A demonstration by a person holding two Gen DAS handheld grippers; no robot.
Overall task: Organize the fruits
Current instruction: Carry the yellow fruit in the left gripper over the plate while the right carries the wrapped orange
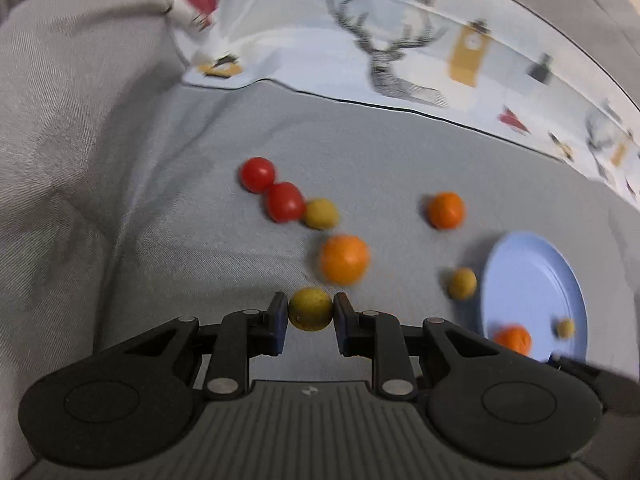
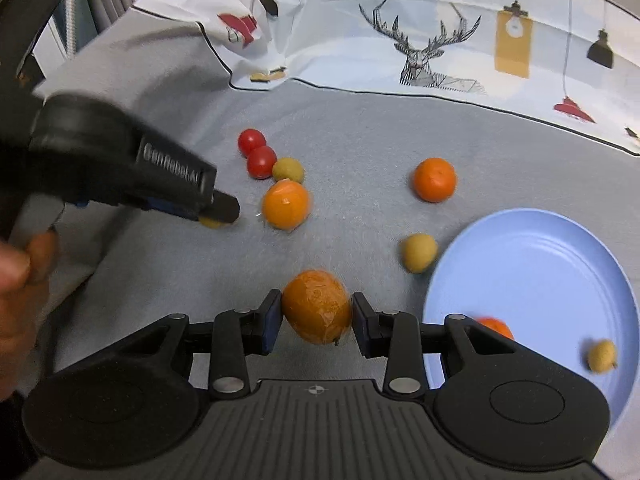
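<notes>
In the left wrist view, my left gripper (image 1: 310, 316) is closed on a small yellow fruit (image 1: 310, 309), its pads touching both sides. The blue plate (image 1: 532, 276) lies off to my right, already holding an orange (image 1: 513, 340) and a little yellow fruit (image 1: 565, 327). Another orange (image 1: 344, 259) sits just ahead of my fingers, between me and two tomatoes (image 1: 272, 191).

In the right wrist view, my right gripper (image 2: 316, 316) pinches a large orange fruit (image 2: 317, 306). The plate (image 2: 540, 264) lies just to the right of it, so this hand is the nearer one. The cloth (image 2: 360, 40) beyond the plate reads "FASHION HOME"; the writing on the left gripper's side is too blurred to read.
</notes>
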